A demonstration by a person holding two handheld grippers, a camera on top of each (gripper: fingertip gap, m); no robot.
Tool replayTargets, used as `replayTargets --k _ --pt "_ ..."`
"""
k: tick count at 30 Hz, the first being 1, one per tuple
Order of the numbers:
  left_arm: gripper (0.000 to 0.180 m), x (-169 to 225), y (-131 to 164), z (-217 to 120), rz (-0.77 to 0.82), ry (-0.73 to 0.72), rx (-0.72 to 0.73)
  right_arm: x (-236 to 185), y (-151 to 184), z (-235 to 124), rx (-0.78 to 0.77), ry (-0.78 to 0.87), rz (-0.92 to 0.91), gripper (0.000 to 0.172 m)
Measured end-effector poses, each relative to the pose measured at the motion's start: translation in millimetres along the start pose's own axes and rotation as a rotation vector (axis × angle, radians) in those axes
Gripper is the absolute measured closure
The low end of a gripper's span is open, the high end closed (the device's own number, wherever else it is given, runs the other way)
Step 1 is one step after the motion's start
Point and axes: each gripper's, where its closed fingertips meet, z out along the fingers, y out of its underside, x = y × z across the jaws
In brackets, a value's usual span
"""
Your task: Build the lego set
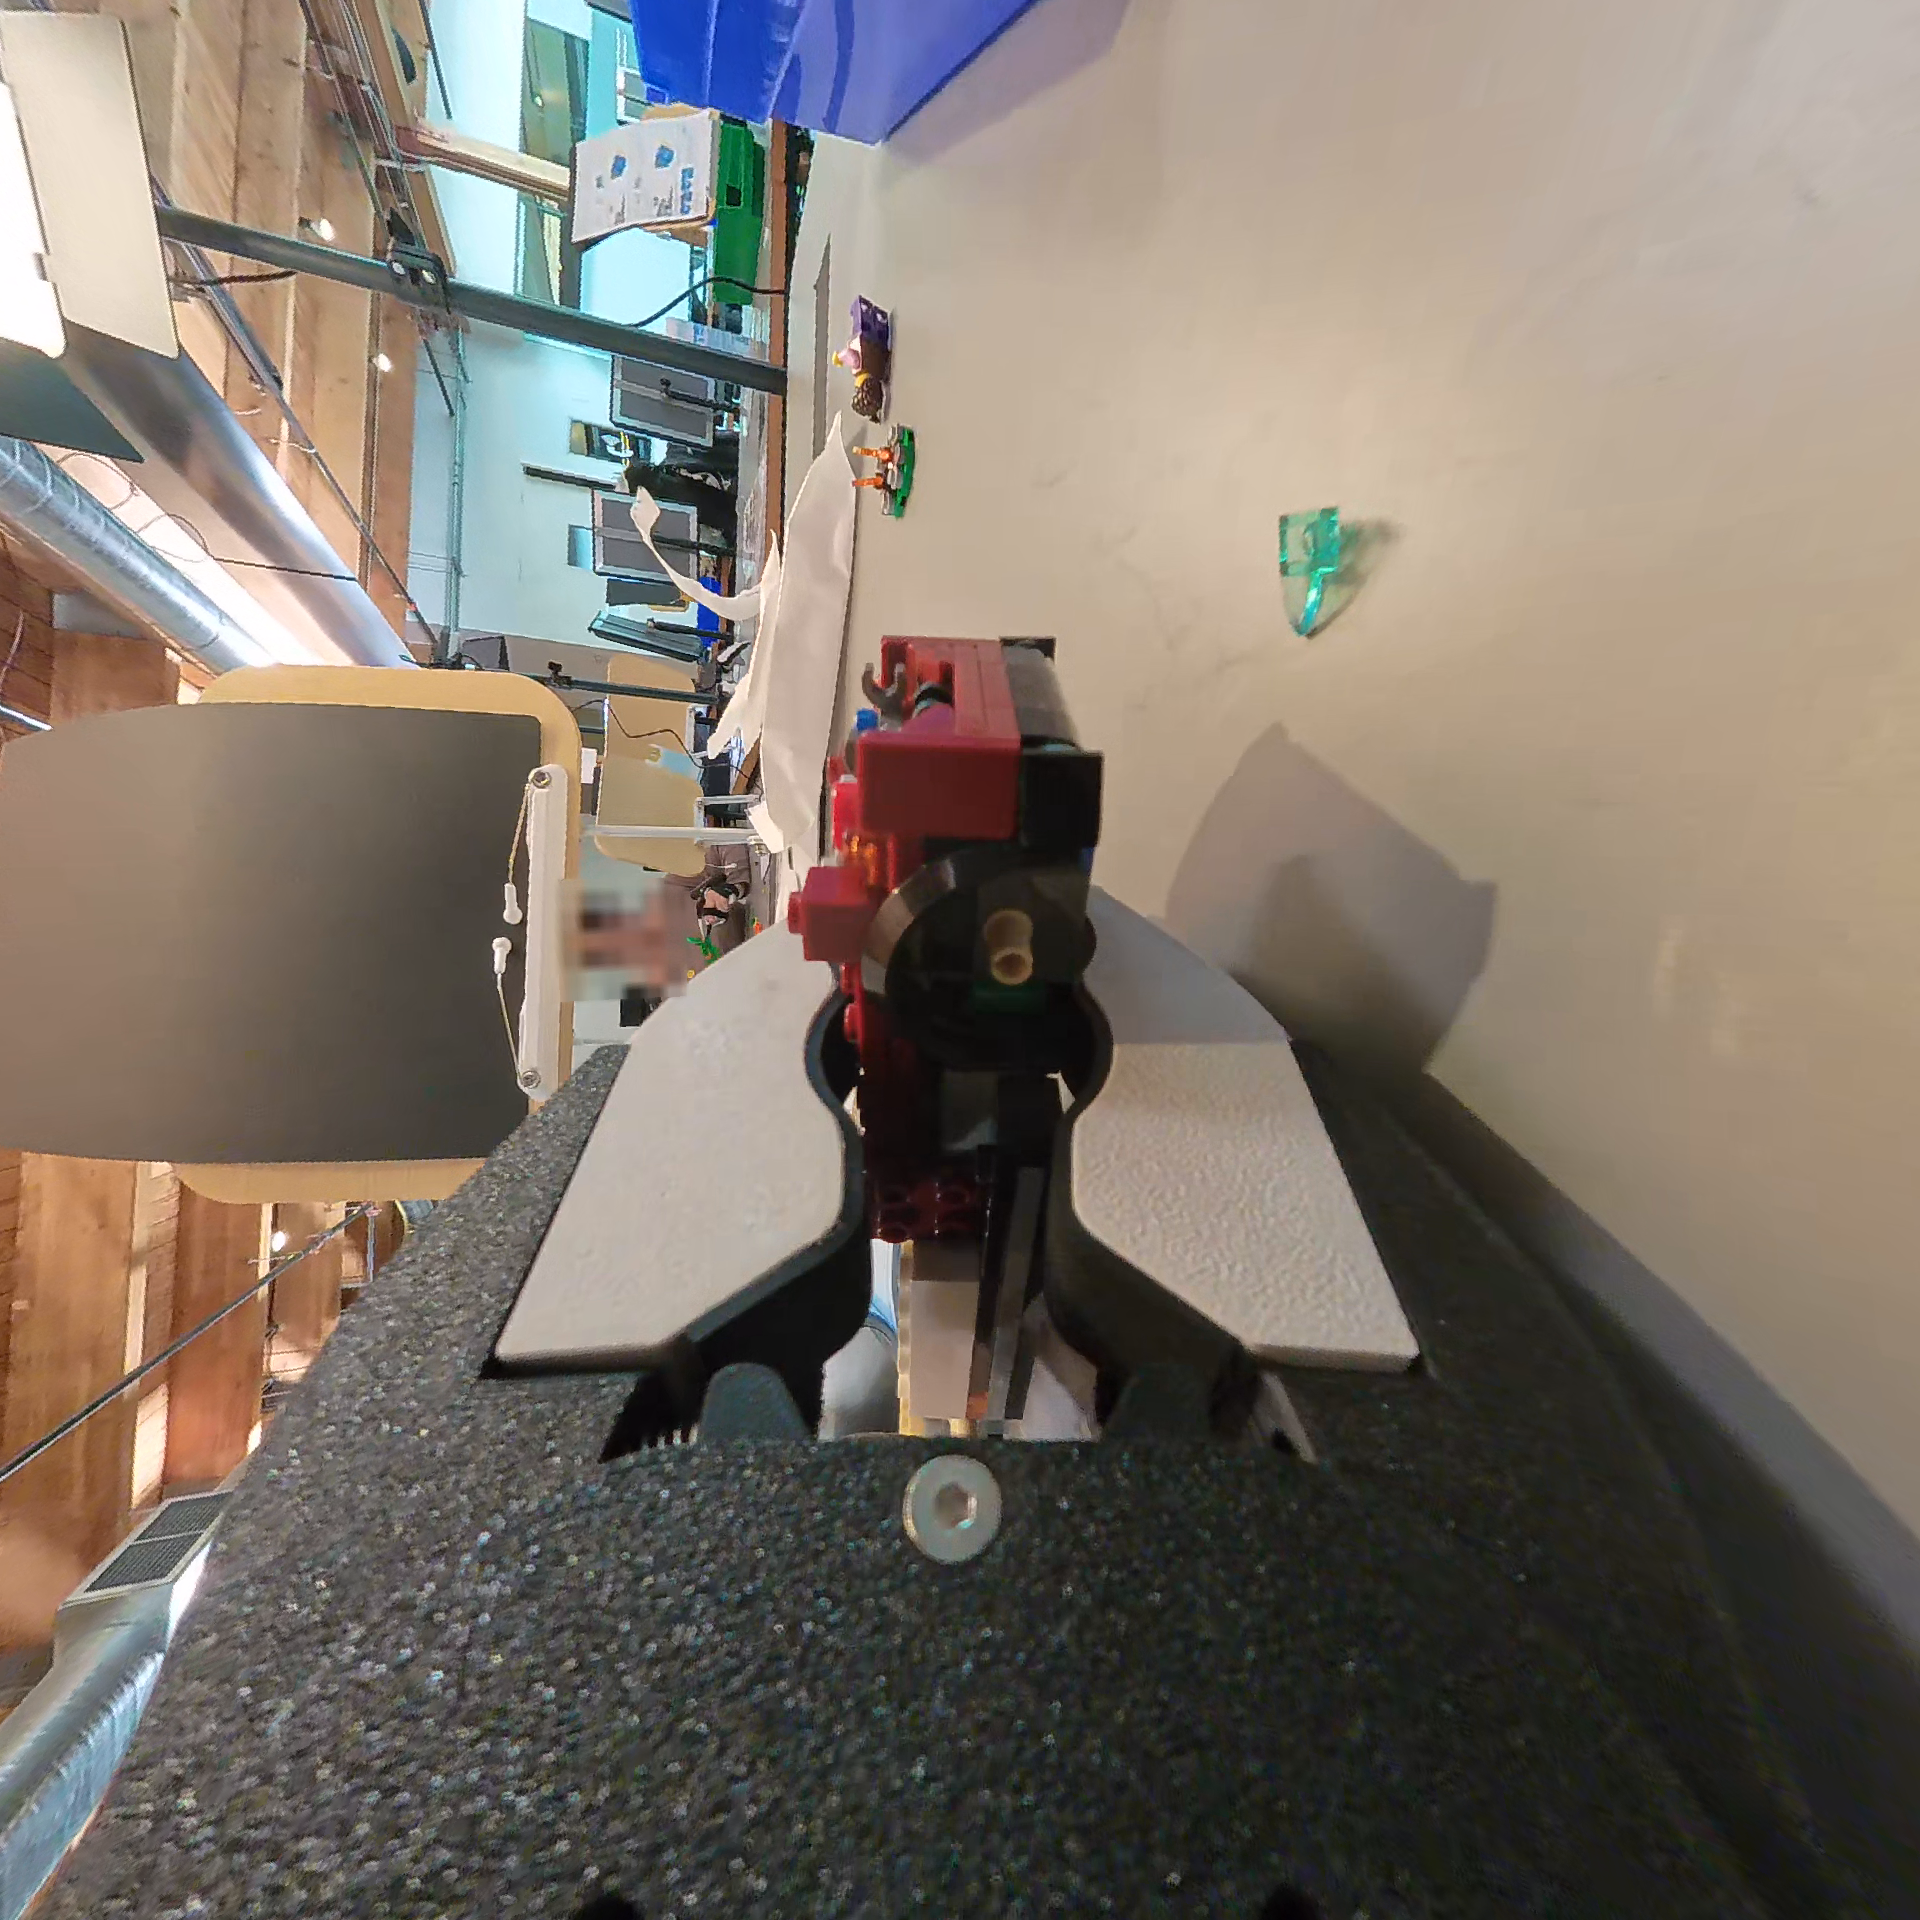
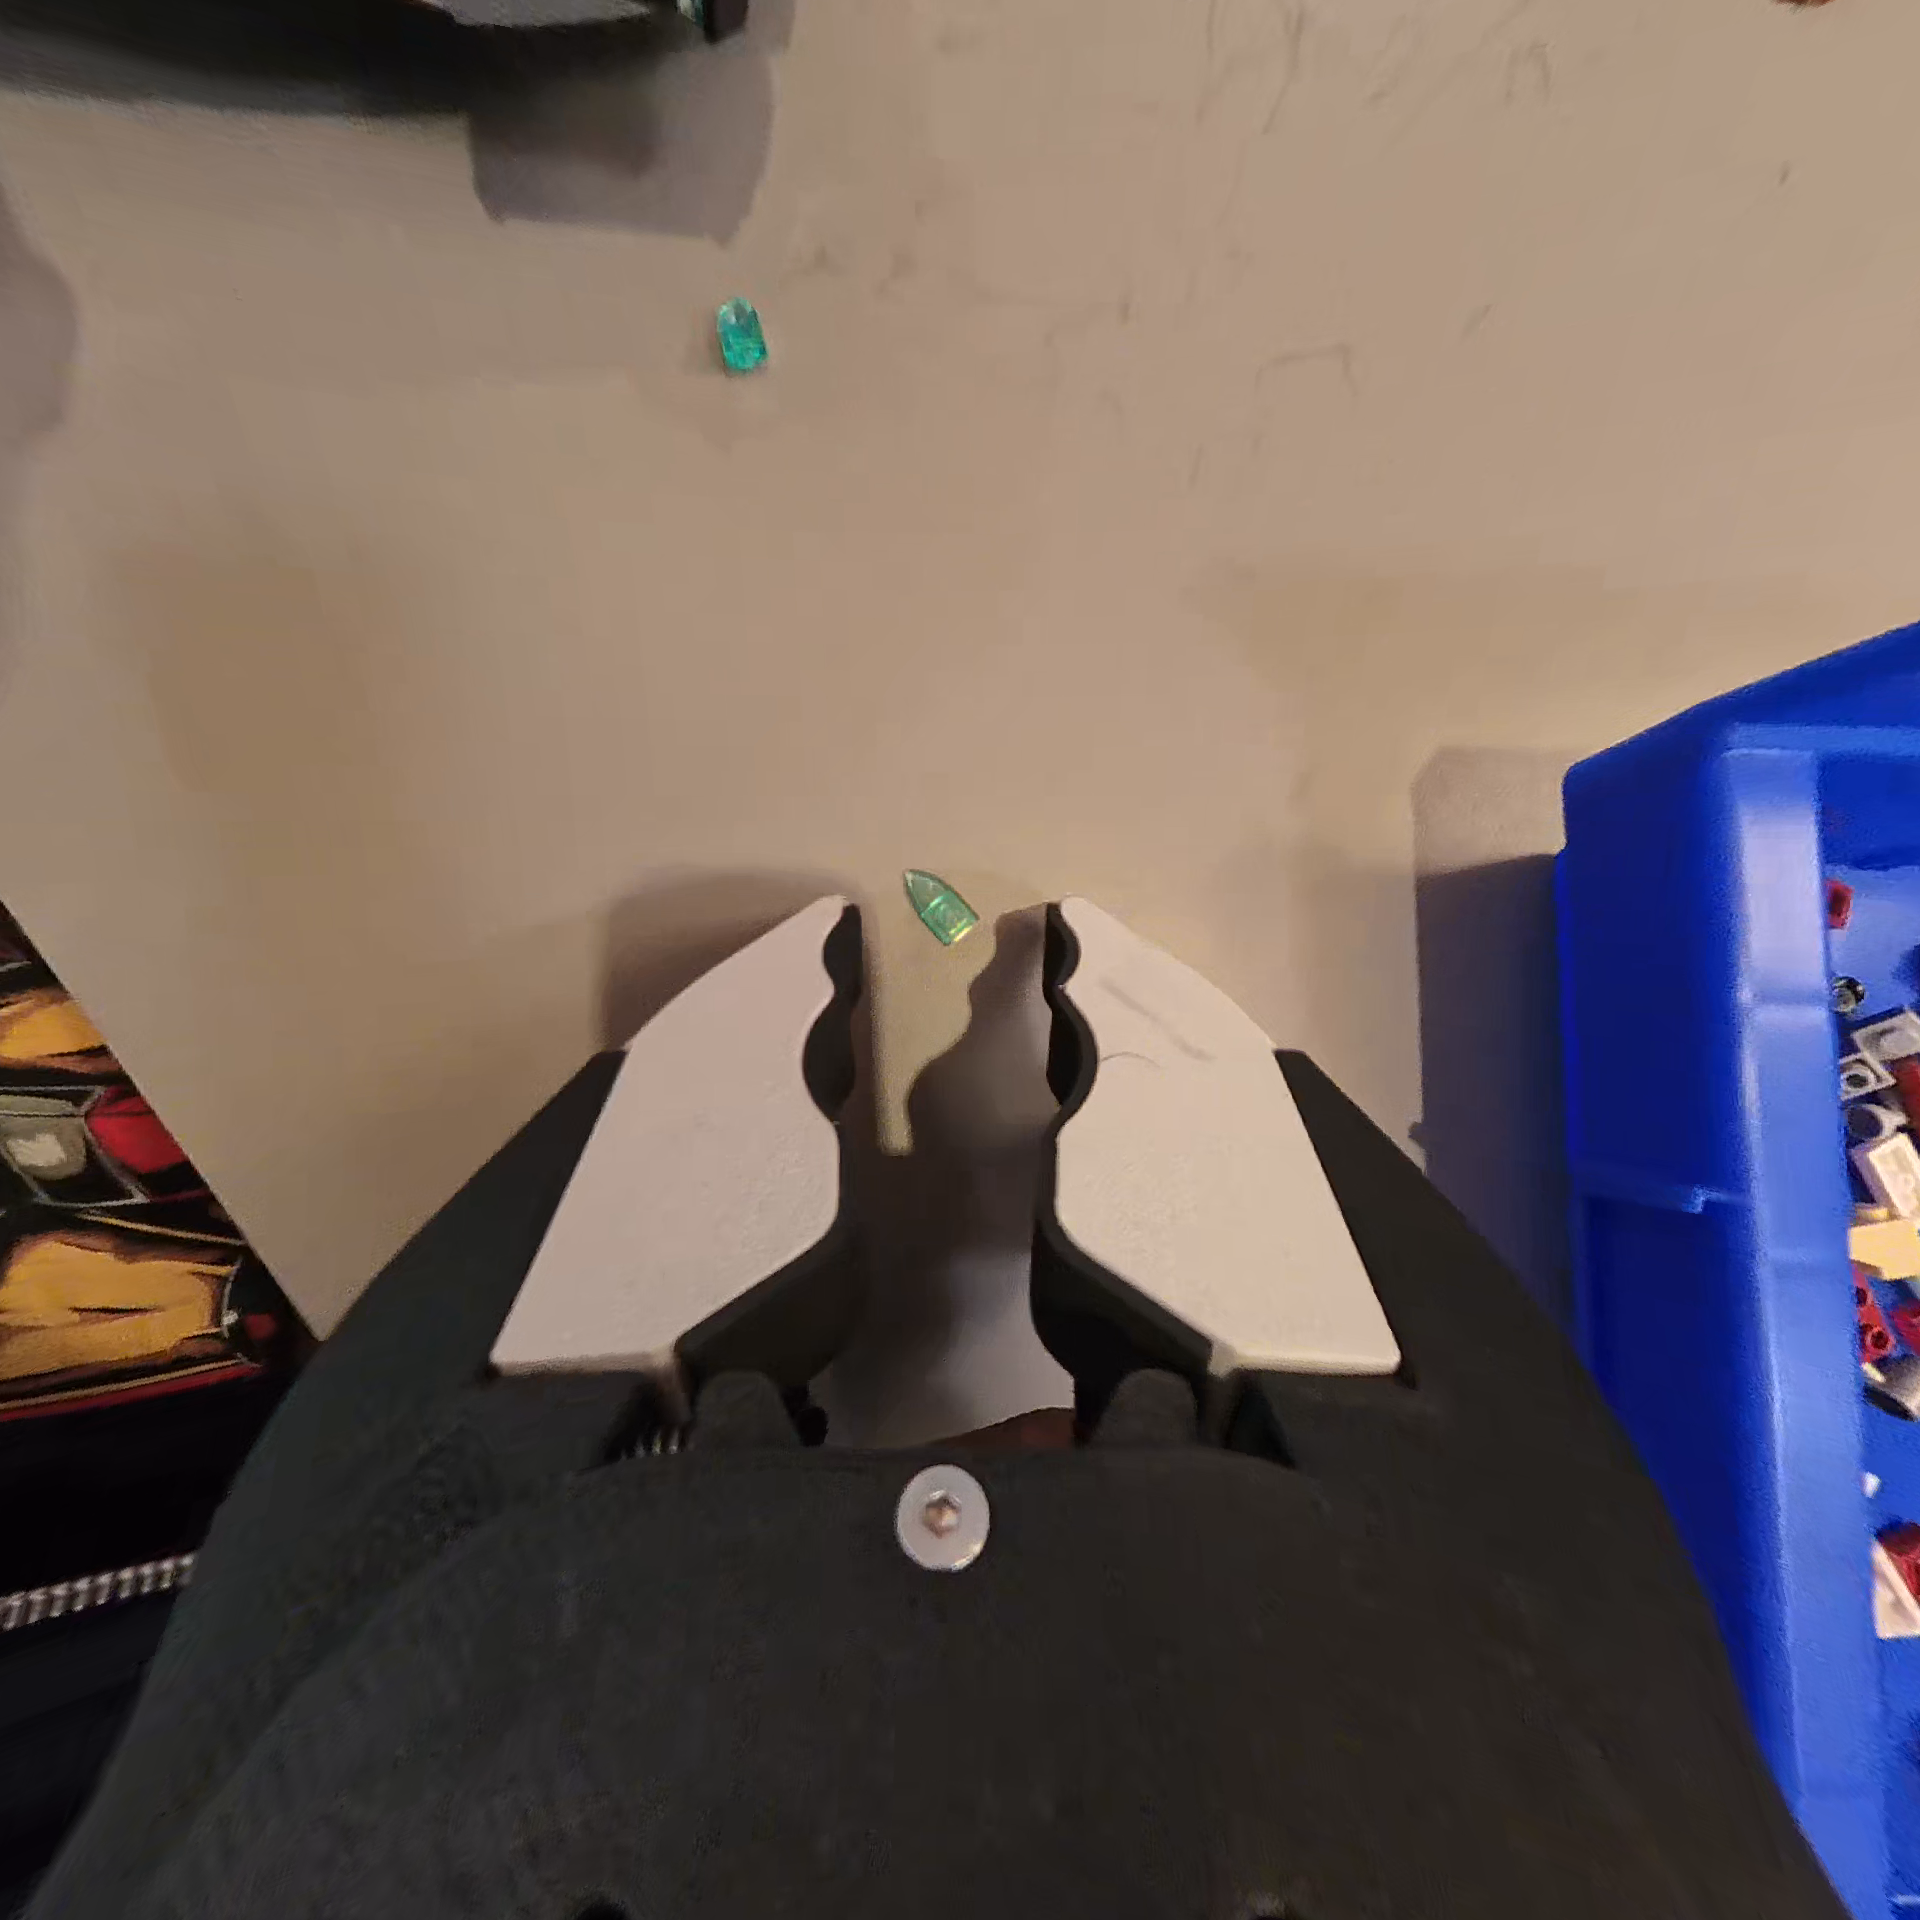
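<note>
Grainy black housing fills the foreground of both wrist views, each with a bright hex screw sunk in it. Ahead of that housing, the left gripper (image 1: pixel 961 997) is seen with its pale, finely textured fingers (image 1: pixel 727 1143) pressed onto a toy-brick model (image 1: pixel 966 831) of dark red and black, turned on its side so that the beige tabletop (image 1: pixel 1455 312) stands like a wall beside it. The model is built of glossy, hard-edged bricks with studs, a round black disc and a short tan peg at the disc's middle. Only the model's rear part is pinched, so it is judged that the front could lever loose or that bricks could part under sideways load.

The right gripper (image 2: pixel 951 914) is held with its fingers (image 2: pixel 717 1101) spread and nothing gripped; their black inner pads are scalloped. A small translucent green piece (image 2: pixel 940 909), pointed like a shield, lies on the tabletop just past the tips and between them, touching neither. Being small, smooth and flat-lying, it is judged likely to skid away or flip if the pads meet it unevenly. A second translucent green piece (image 2: pixel 740 335) lies well beyond the first.

To the right of that gripper a blue plastic bin (image 2: pixel 1683 1039) with loose bricks inside is seen; a careless swing could strike its wall. To the left, a printed box (image 2: pixel 104 1195) is partly in view. Farther along the tabletop from the model, white paper (image 1: pixel 800 644) and small brick builds (image 1: pixel 883 416) are seen.
</note>
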Motion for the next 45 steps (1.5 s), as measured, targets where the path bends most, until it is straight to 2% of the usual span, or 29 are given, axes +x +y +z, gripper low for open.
replayTargets --k 12,17,26,32,38,41,45 --pt "0.144 -0.1 0.8 0.4 -0.006 0.001 0.013 13.0 -1.5 2.7 -0.028 -0.034 -0.131 0.157" --pt "0.144 -0.4 1.0 0.5 -0.005 -0.001 0.011 23.3 -13.4 13.3 0.0 0.031 -0.145 0.171" --pt "0.144 -4.8 1.9 2.9 0.008 -0.041 0.003 19.8 -15.0 14.5 0.016 0.036 0.101 0.151" --pt "0.144 -7.0 -4.8 1.9 0.058 -0.09 0.019 20.0 -21.7 19.8 0.012 0.064 0.093 0.163" --pt "0.145 -14.8 -11.4 1.6 0.09 -0.157 0.026 14.2 -26.7 22.2 0.019 0.035 0.063 0.164" --pt "0.145 -18.8 -11.7 1.7 0.111 -0.185 0.011 6.4 -41.7 21.0 0.076 -0.003 0.073 0.164" --pt "0.145 -24.8 -12.4 -0.1 0.157 -0.232 -0.005 -12.4 -84.2 14.8 0.219 -0.082 0.093 0.164"
